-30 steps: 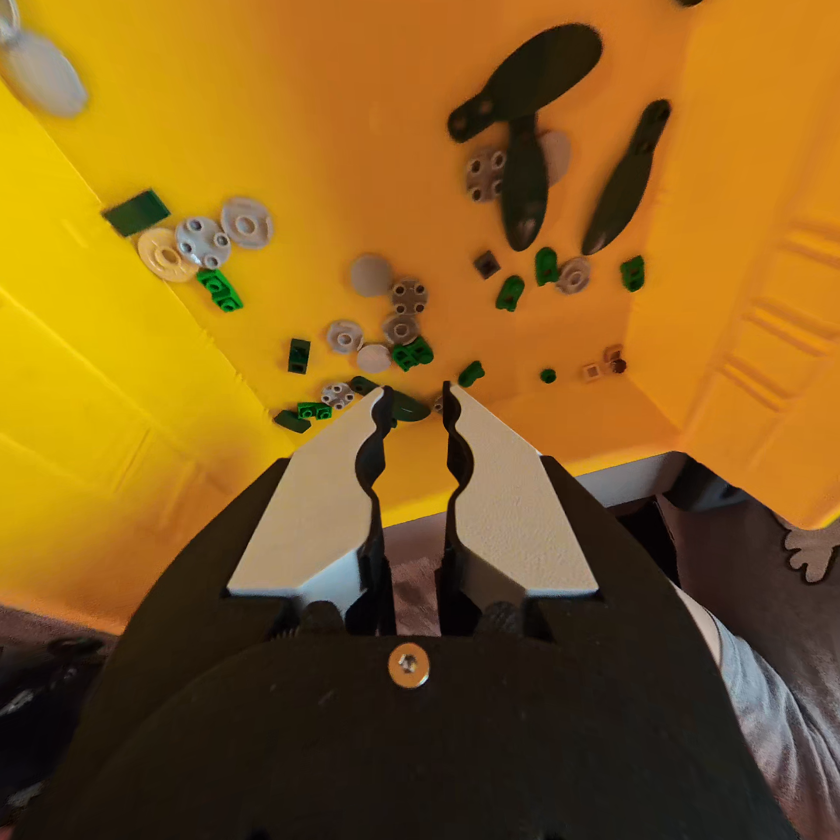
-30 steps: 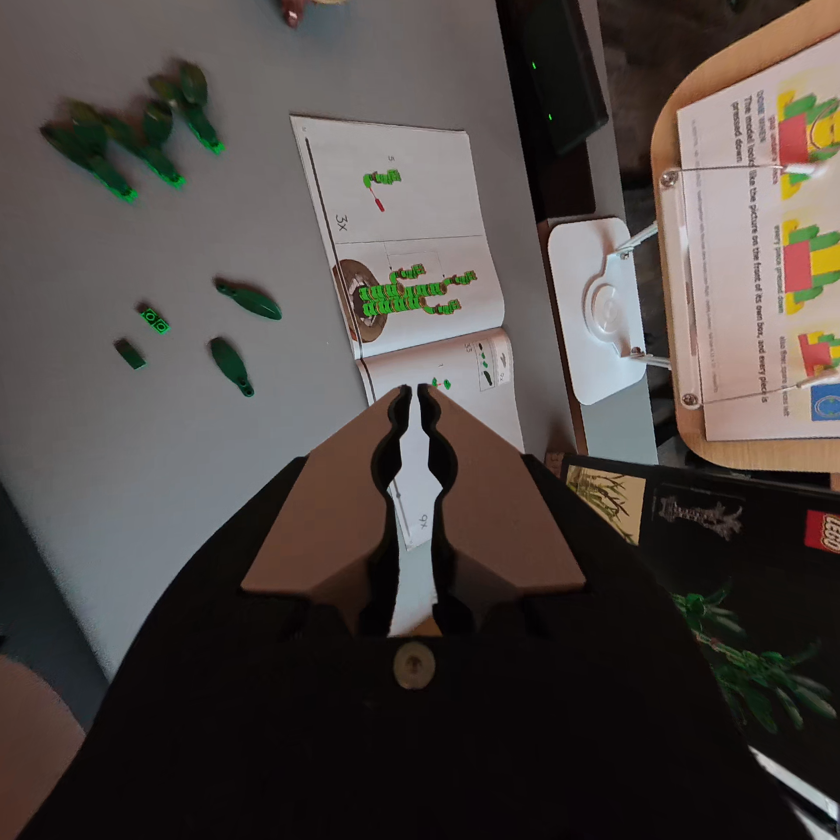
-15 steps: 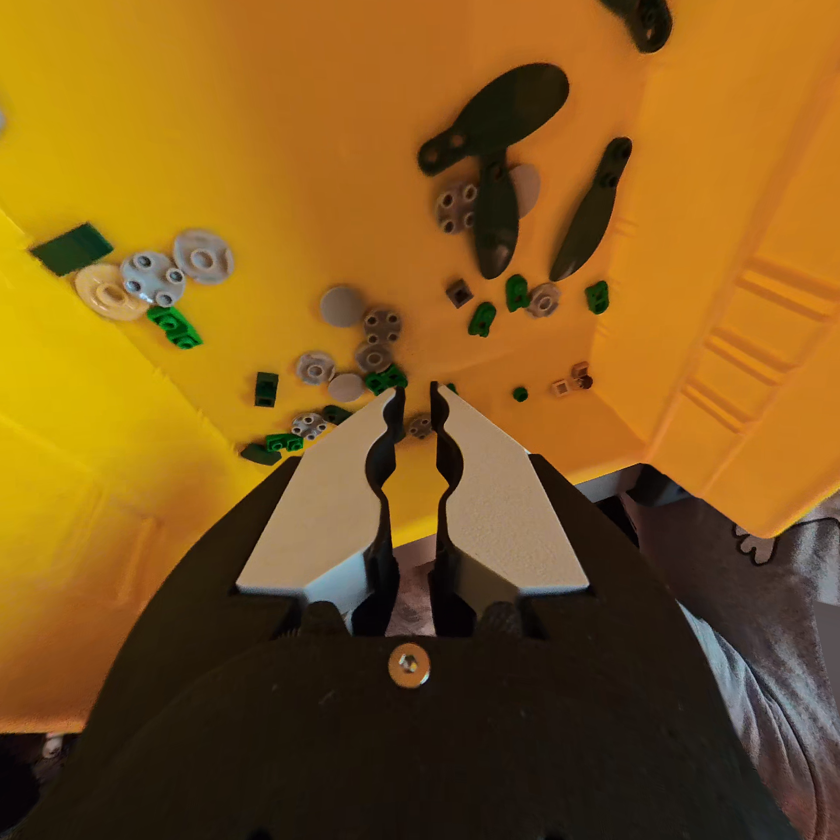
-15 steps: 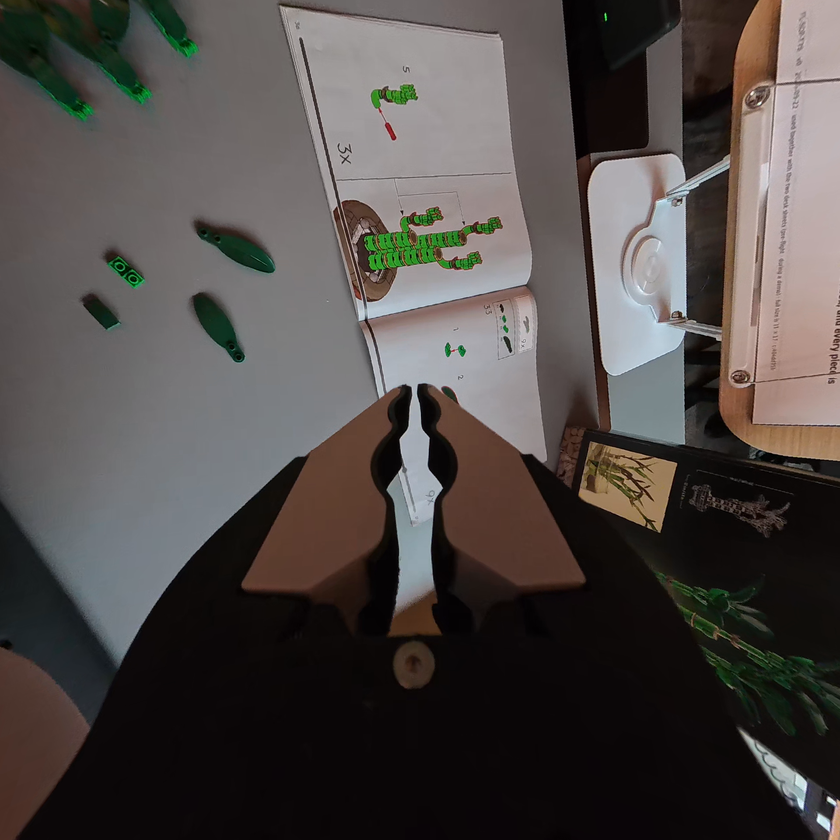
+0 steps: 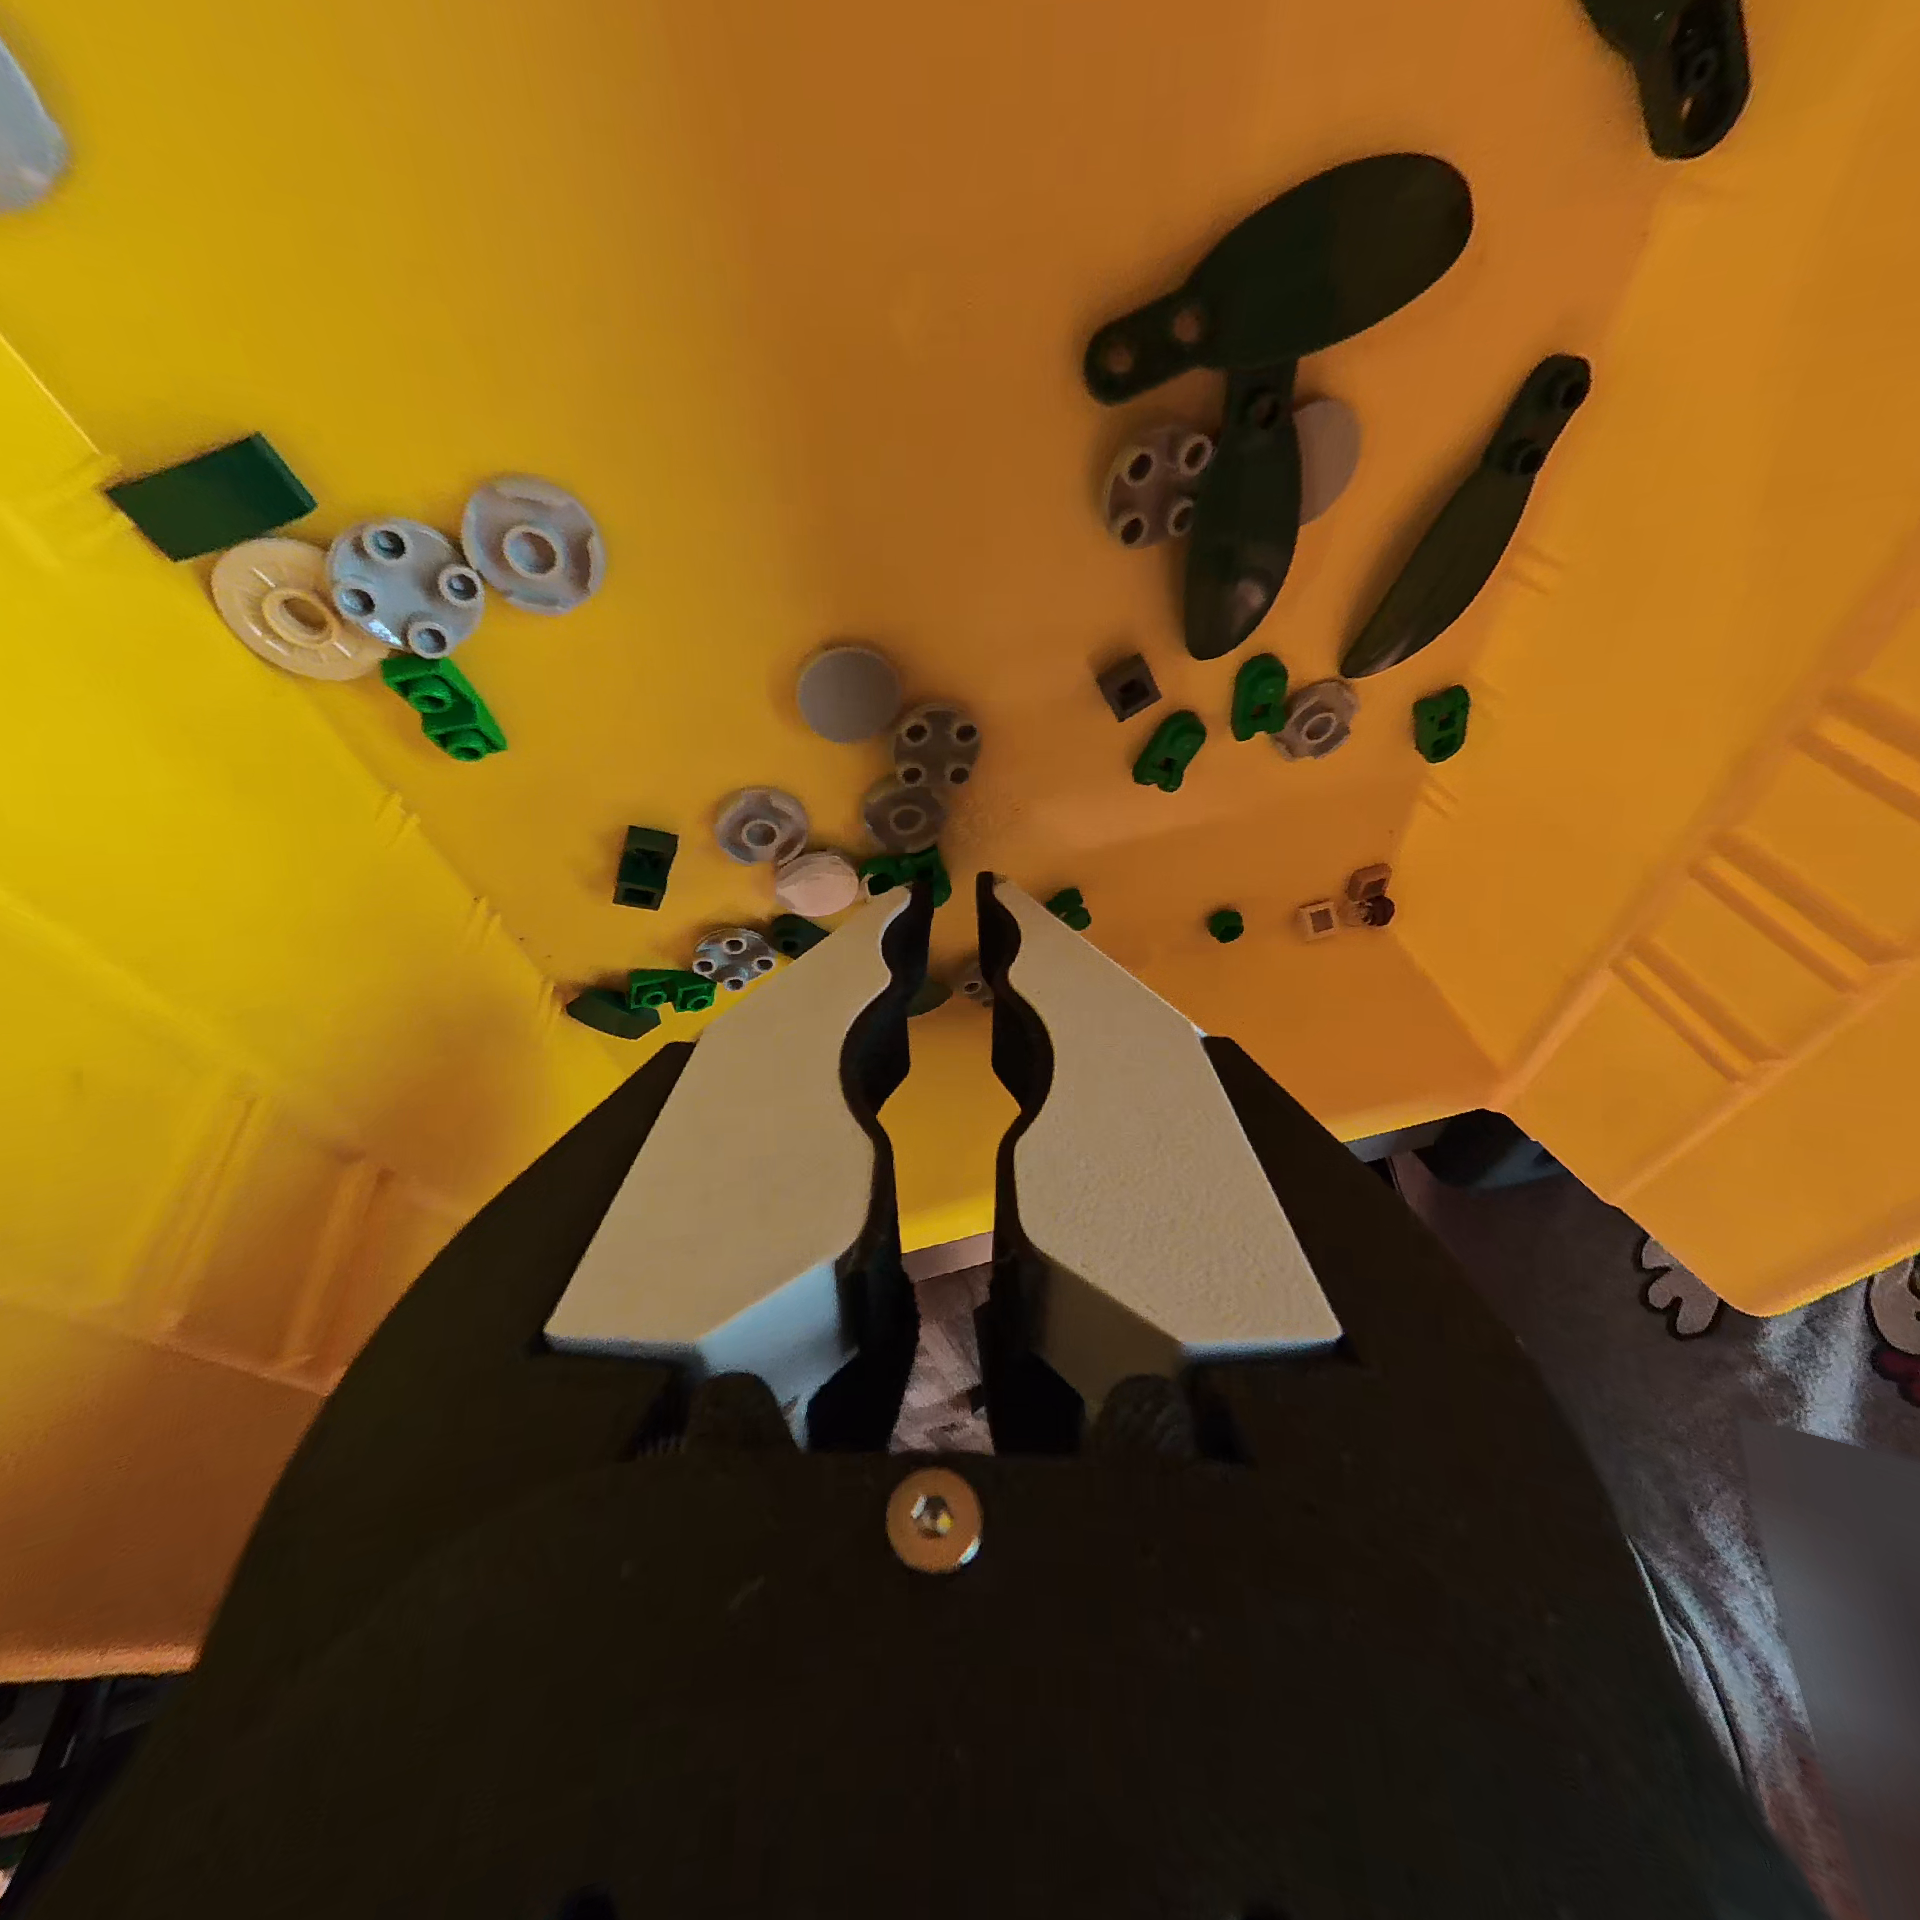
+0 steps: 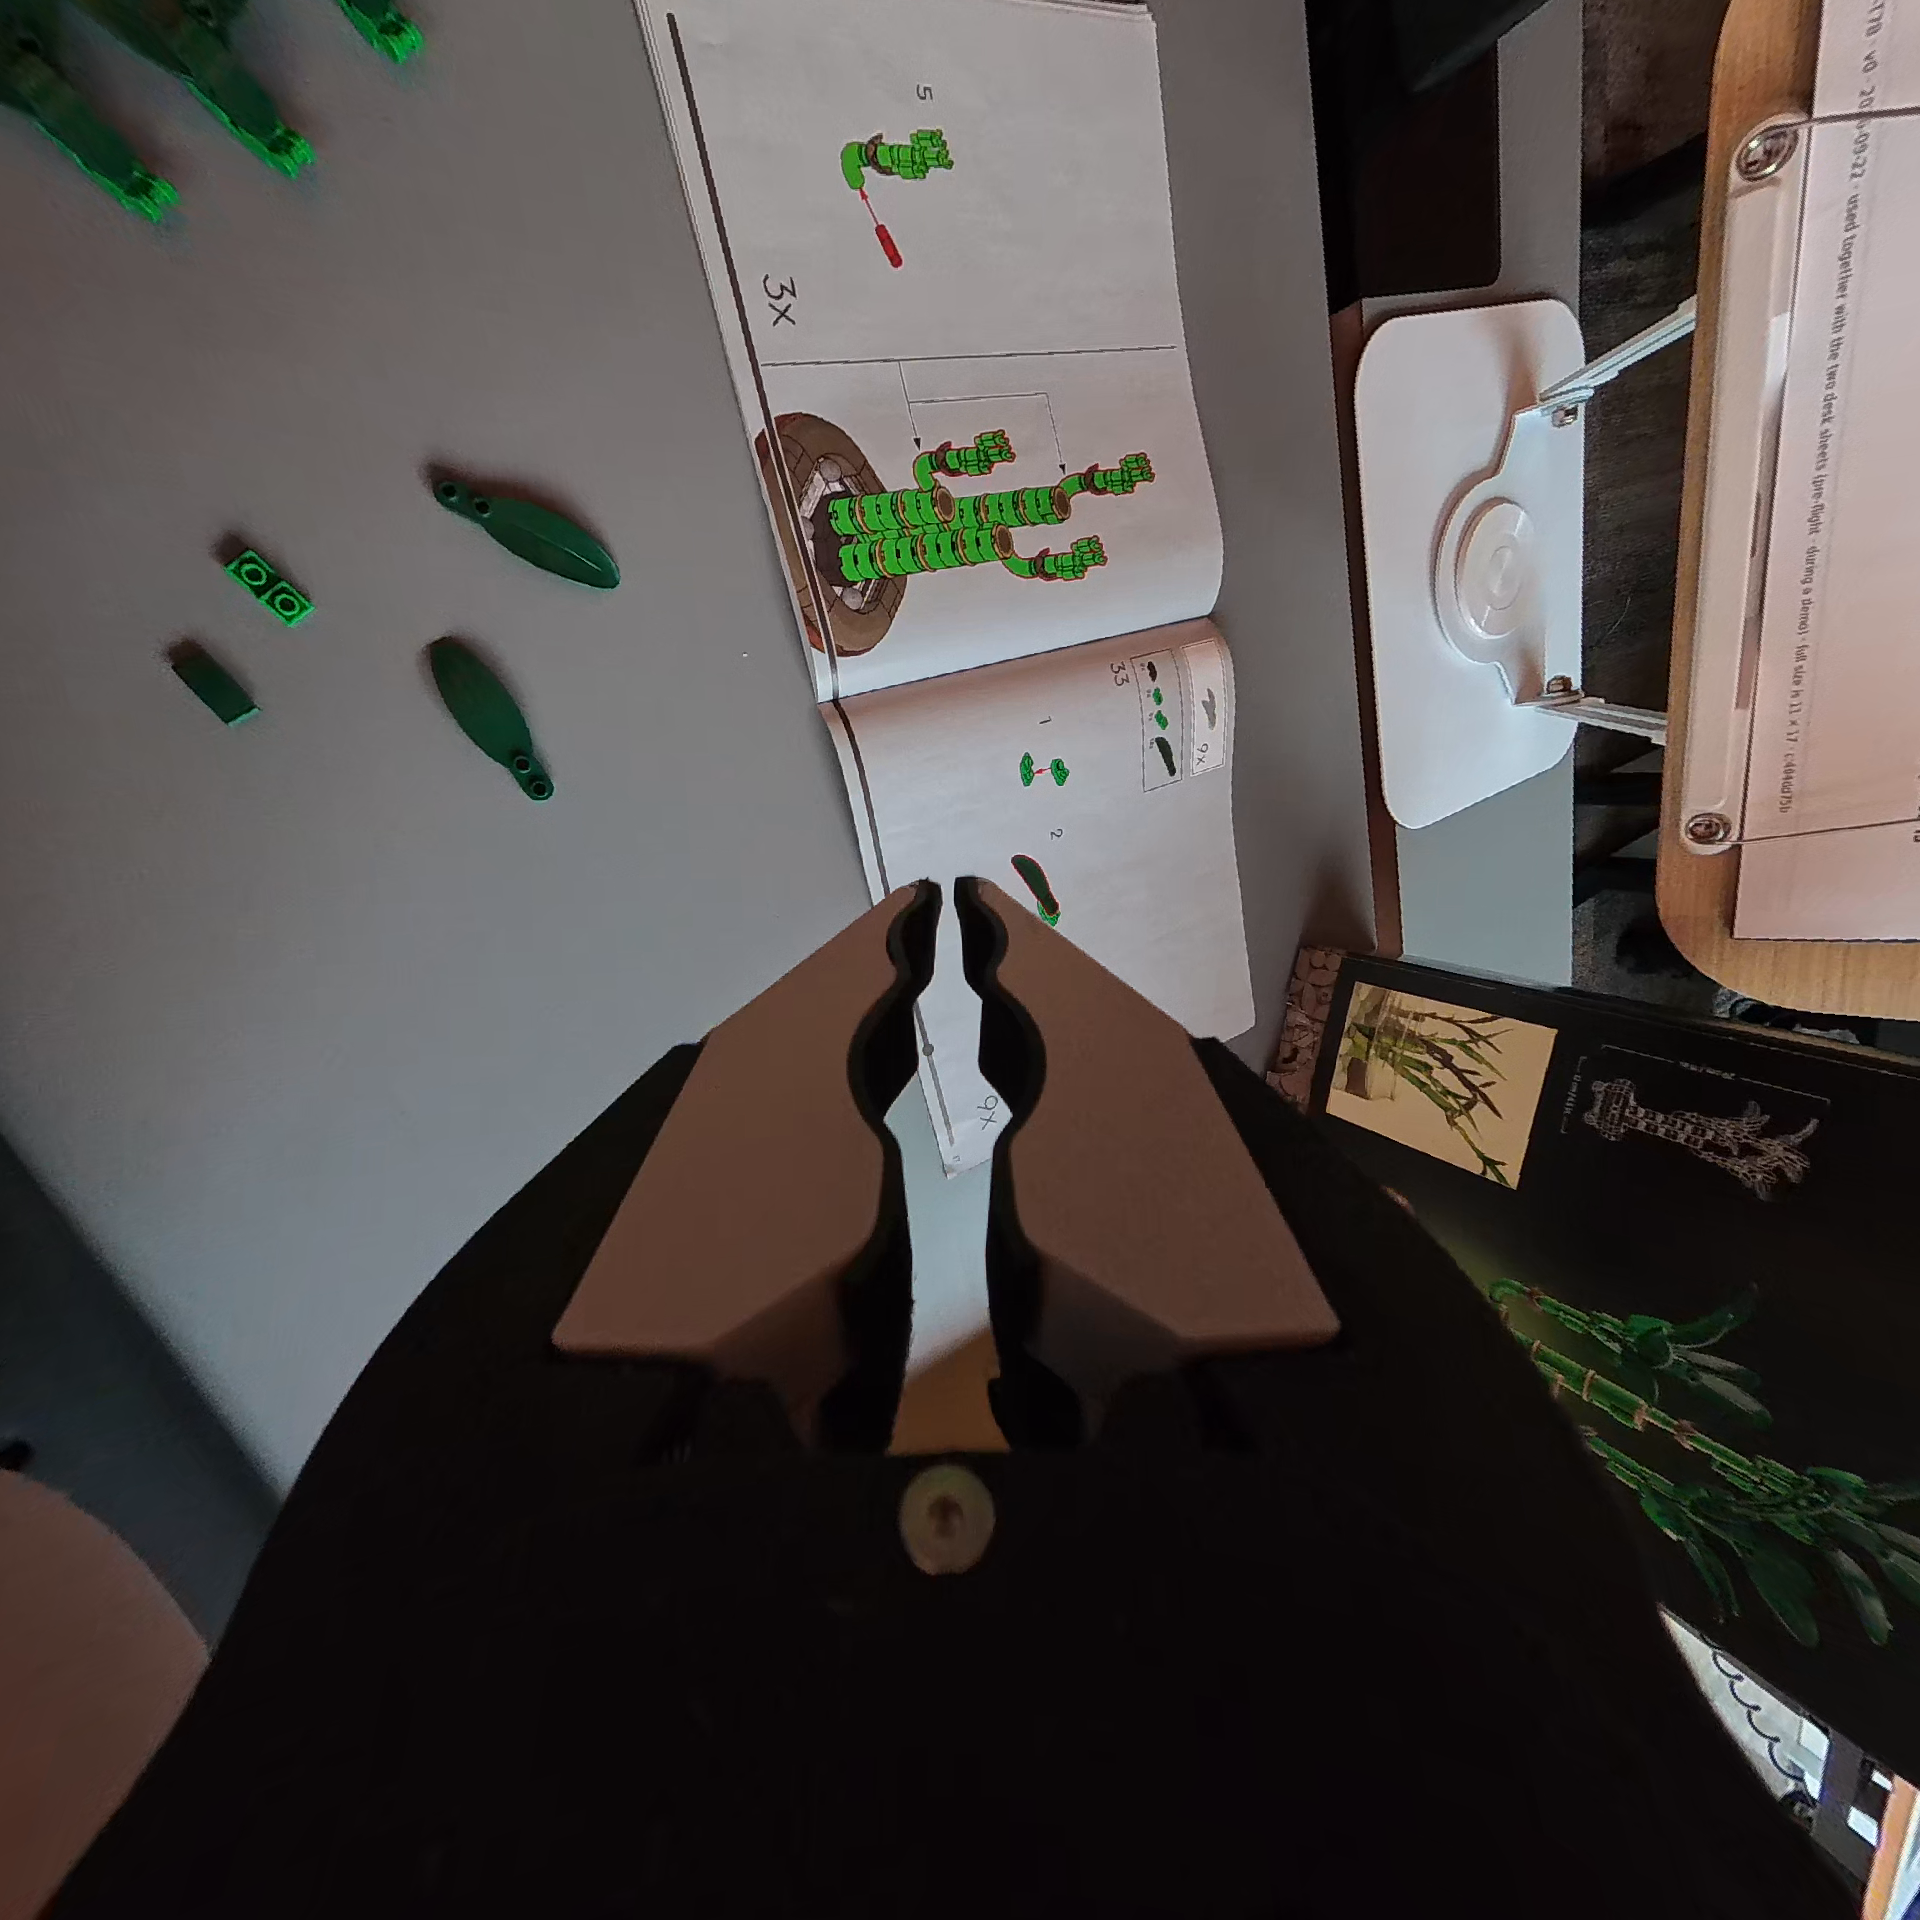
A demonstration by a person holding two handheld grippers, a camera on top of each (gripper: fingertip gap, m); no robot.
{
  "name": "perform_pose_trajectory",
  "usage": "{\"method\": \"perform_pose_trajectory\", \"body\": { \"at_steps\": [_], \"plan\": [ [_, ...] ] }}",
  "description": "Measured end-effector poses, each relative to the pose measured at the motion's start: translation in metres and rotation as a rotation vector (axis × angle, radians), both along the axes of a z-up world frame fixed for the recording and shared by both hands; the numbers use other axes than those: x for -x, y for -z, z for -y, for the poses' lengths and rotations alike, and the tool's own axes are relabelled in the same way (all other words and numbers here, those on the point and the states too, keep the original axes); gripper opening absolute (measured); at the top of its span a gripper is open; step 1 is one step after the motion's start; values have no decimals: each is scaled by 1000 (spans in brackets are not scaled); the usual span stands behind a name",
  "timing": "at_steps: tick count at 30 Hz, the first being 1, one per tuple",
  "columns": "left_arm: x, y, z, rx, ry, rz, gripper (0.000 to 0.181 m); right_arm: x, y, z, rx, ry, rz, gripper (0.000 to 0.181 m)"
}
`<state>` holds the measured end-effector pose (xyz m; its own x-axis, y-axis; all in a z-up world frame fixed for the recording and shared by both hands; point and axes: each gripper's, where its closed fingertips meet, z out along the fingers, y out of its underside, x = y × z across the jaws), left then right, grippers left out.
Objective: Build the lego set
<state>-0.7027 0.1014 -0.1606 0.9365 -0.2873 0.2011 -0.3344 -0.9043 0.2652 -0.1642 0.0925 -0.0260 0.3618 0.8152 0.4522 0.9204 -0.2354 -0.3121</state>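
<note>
My left gripper (image 5: 956,894) hovers over the near end of a yellow tray (image 5: 727,260). Its jaws stand a narrow gap apart and hold nothing. Small green pieces (image 5: 904,868) lie just past its tips, partly hidden by the left finger. Grey round plates (image 5: 405,582), green brackets (image 5: 442,707) and dark green leaves (image 5: 1299,270) lie scattered in the tray. My right gripper (image 6: 948,888) is shut and empty over the near page of the open instruction booklet (image 6: 987,364). Two loose leaves (image 6: 530,530), a green two-stud plate (image 6: 268,587) and a dark green tile (image 6: 213,681) lie on the grey table to its left.
Built leaf clusters (image 6: 156,104) lie at the table's far left. The black set box (image 6: 1610,1247) lies at the right, beside a white stand (image 6: 1475,561) and a wooden board with a paper sheet (image 6: 1818,520). The tray's walls rise left and right of the left gripper. Tip to tip, the grippers are about 55 cm apart. The green two-stud plate (image 6: 268,587) sits 20 cm or so from the ends of my right fingers.
My left gripper's jaws have narrowed, and it has shifted towards the pieces at the tray's near end. My right gripper, still shut, has moved in closer over the booklet.
</note>
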Motion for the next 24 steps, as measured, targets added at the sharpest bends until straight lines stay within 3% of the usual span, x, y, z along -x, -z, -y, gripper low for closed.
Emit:
{"method": "perform_pose_trajectory", "body": {
  "at_steps": [14,24],
  "plan": [
    [6,1,-2,-6,6,-24,4,-4,2,1,10,9,10,3],
    [-7,-5,-2,-35,76,17,6,-5,4,2,19,13,14,3]
  ]
}}
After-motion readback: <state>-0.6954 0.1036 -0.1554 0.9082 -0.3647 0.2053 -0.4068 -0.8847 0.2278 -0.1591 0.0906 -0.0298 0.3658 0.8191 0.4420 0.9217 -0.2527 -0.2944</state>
